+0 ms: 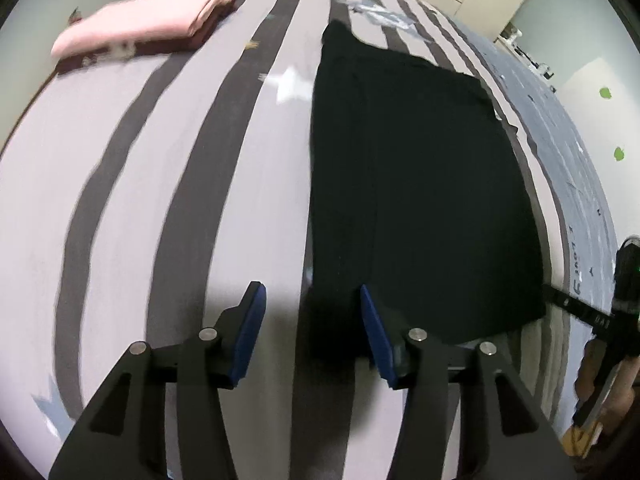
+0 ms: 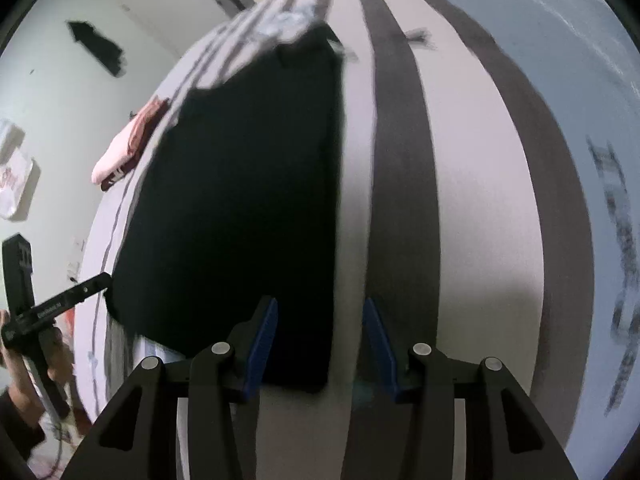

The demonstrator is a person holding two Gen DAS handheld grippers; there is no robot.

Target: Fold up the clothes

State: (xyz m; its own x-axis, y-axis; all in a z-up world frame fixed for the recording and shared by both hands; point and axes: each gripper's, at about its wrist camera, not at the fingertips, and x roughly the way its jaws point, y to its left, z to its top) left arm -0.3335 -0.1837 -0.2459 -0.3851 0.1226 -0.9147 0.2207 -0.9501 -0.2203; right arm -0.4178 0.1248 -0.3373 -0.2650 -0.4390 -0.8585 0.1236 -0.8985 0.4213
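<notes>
We hover both grippers, left gripper (image 1: 312,320) and right gripper (image 2: 320,332), jaws wide and empty, over the black garment's (image 1: 420,184) near corners on the bed (image 1: 180,200); next, likely pinch and fold.

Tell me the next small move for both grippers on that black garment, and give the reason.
Probably lower both onto the near edge and close. The black garment lies flat on the striped bed, partly folded lengthwise, and the left gripper and right gripper are open at its near corners, holding nothing. Gripping there would allow folding it away.

Striped bed (image 1: 160,200): black garment (image 1: 420,180), folded stack (image 1: 144,28).
</notes>
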